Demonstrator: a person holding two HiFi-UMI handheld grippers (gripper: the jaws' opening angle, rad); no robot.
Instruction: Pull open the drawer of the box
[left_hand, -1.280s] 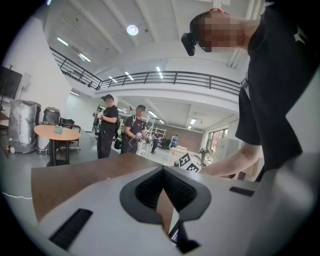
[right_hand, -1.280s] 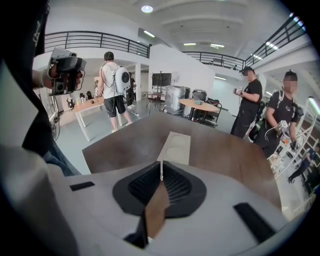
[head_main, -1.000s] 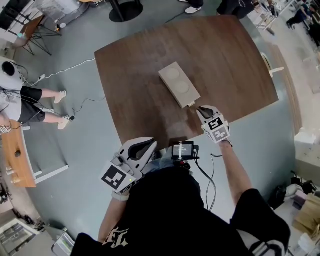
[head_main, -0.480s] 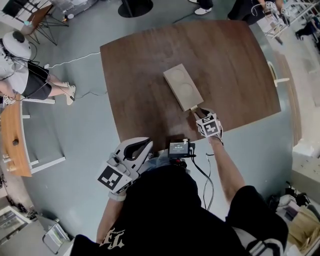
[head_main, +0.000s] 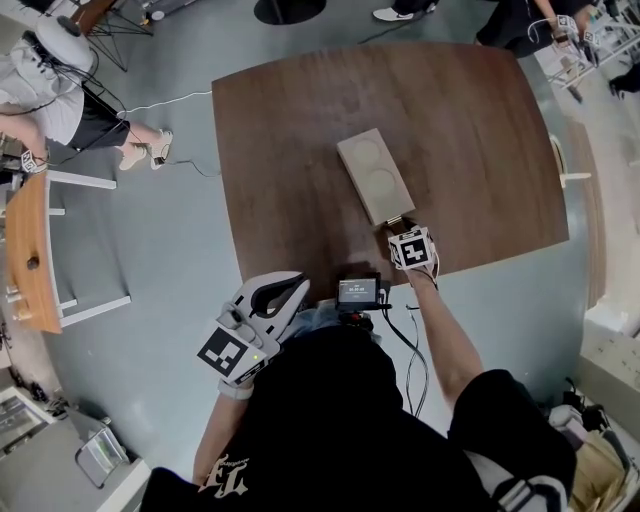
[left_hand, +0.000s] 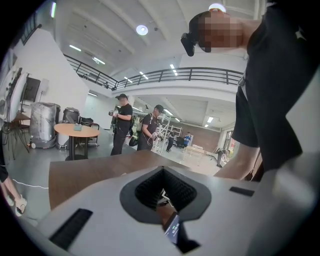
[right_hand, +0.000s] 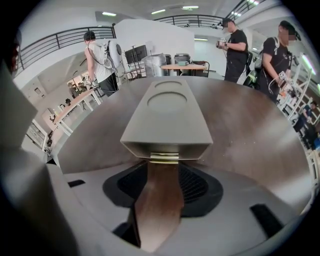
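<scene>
1. Box (head_main: 375, 180) w/ two round recesses in its top lies on the dark wood table (head_main: 300, 150), approx. mid-width and nearer the table's edge on the person's side. Its long axis slants toward that edge.
2. Drawer front is the box end facing the table's near edge. A small brass tab (right_hand: 163, 158) sticks out low at its centre. Drawer looks fully in, judging by the right gripper view.
3. Right gripper (head_main: 402, 231) hangs over the strip of table btw. box and near edge, nose tipped down. Its jaws have just been opening and stand wide apart. The tab sits right at the mouth of the gap, pads not pressing it; bare table shows through the rest of the gap.
4. Left gripper (head_main: 299, 288) is off the table, past its near edge toward the left corner, by the person's waist. Its jaws are drawn together w/ nothing in them.
5. Step in hand, prob.: lining up on the tab, just before the grasp. No pull begun, task barely started.
6. Next move calls for easing the right gripper fwd until the tab lies btw. the pads, closing on it, then drawing straight back toward the table's near edge, along the box's own slant.
7. Watch-outs: tab is thin and short, so a shallow bite may slip. Box is unheld and could slide across the table w/ the pull instead of giving up its drawer.
</scene>
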